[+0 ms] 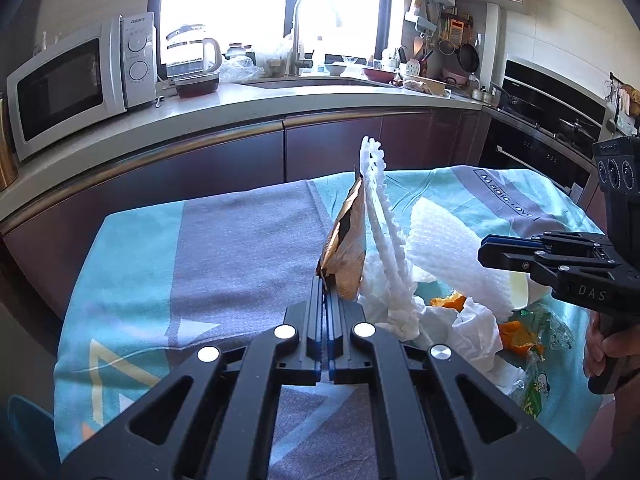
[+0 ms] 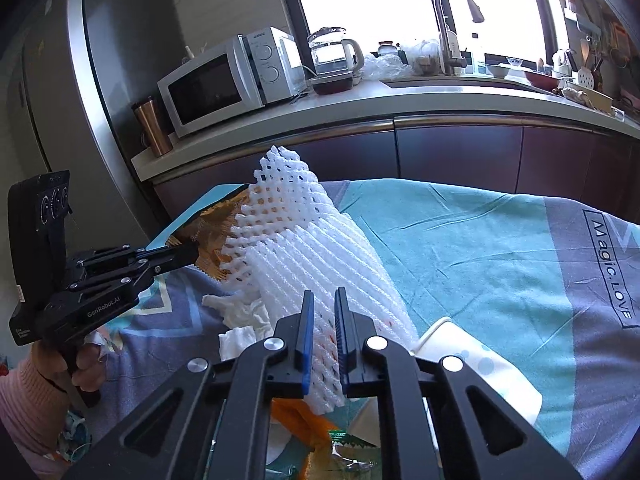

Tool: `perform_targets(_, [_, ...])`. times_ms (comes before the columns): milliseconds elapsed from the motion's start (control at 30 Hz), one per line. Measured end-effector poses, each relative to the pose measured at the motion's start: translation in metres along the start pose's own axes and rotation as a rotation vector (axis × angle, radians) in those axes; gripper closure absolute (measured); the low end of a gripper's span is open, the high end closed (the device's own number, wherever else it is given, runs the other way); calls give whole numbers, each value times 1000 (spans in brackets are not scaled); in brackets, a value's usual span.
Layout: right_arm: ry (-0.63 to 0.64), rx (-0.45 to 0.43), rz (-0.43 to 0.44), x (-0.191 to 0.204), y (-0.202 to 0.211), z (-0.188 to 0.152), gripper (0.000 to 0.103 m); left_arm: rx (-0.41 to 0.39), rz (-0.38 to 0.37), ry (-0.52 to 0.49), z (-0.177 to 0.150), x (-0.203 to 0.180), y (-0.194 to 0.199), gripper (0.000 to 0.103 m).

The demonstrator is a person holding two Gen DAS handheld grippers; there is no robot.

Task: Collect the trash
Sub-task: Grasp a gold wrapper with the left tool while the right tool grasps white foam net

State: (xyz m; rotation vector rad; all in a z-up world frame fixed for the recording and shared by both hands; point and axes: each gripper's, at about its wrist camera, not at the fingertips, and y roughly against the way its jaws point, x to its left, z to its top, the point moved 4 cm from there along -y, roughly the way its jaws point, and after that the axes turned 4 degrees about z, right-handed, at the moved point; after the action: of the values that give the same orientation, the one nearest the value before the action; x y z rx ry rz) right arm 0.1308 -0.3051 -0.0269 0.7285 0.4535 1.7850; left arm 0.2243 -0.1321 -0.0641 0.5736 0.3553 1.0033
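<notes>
My left gripper (image 1: 325, 280) is shut on a brown foil wrapper (image 1: 346, 248) and holds it upright over the table; it also shows in the right wrist view (image 2: 192, 254) with the wrapper (image 2: 218, 220). My right gripper (image 2: 323, 300) is shut on a white foam fruit net (image 2: 296, 240), which stands up beside the wrapper in the left wrist view (image 1: 380, 216). The right gripper (image 1: 486, 252) shows at the right there. A trash pile lies below: crumpled tissues (image 1: 472, 332), orange peel (image 1: 448, 302), a white cup (image 2: 480, 364), a clear green-printed wrapper (image 1: 538, 384).
The table carries a teal and grey cloth (image 1: 240, 240). Behind it runs a counter (image 1: 280, 100) with dark cabinets, a microwave (image 1: 80, 84), a kettle (image 1: 192, 52) and a sink tap (image 1: 298, 36). An oven (image 1: 548, 120) is at the right, a fridge (image 2: 80, 80) at the left.
</notes>
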Motion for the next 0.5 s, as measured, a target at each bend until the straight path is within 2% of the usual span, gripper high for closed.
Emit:
perform_targets(67, [-2, -13, -19, -2, 3, 3, 89, -7, 1, 10, -1, 4, 6, 101])
perform_targets(100, [-4, -16, -29, -3, 4, 4, 78, -11, 3, 15, -1, 7, 10, 101])
perform_targets(133, [-8, -18, -40, -5, 4, 5, 60, -14, 2, 22, -2, 10, 13, 101])
perform_targets(167, [-12, -17, -49, -7, 4, 6, 49, -16, 6, 28, -2, 12, 16, 101])
perform_targets(333, [-17, 34, -52, -12, -6, 8, 43, -23, 21, 70, -8, 30, 31, 101])
perform_targets(500, [46, 83, -62, -1, -15, 3, 37, -28, 42, 111, -18, 50, 47, 101])
